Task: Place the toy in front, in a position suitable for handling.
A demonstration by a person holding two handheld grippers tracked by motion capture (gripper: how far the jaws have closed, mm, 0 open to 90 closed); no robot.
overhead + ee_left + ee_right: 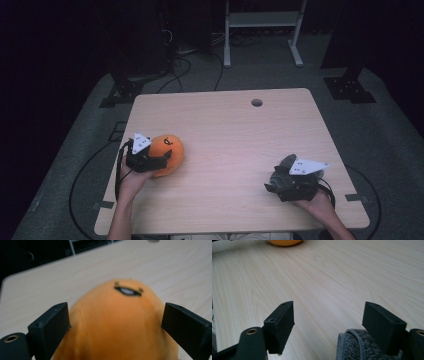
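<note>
An orange plush toy (pixel 171 144) with a small dark face lies near the table's left edge. My left gripper (pixel 167 159) reaches around it from the left. In the left gripper view the plush (pixel 117 315) bulges between the two jaws, its sides right at the pads (pixel 53 327), with no visible squeeze. My right gripper (pixel 272 179) rests at the front right, jaws open and pointing left. A grey fuzzy cloth item (pixel 359 347) lies low beside its right jaw and is not gripped. It peeks out by the gripper (pixel 286 162) in the high view. The plush's edge (pixel 284 242) lies far ahead.
The light wooden table (pixel 225 130) has a round cable hole (pixel 257 102) near its far edge. Behind it on the floor stand a white frame (pixel 262 30) and black stand bases, with cables trailing on the left.
</note>
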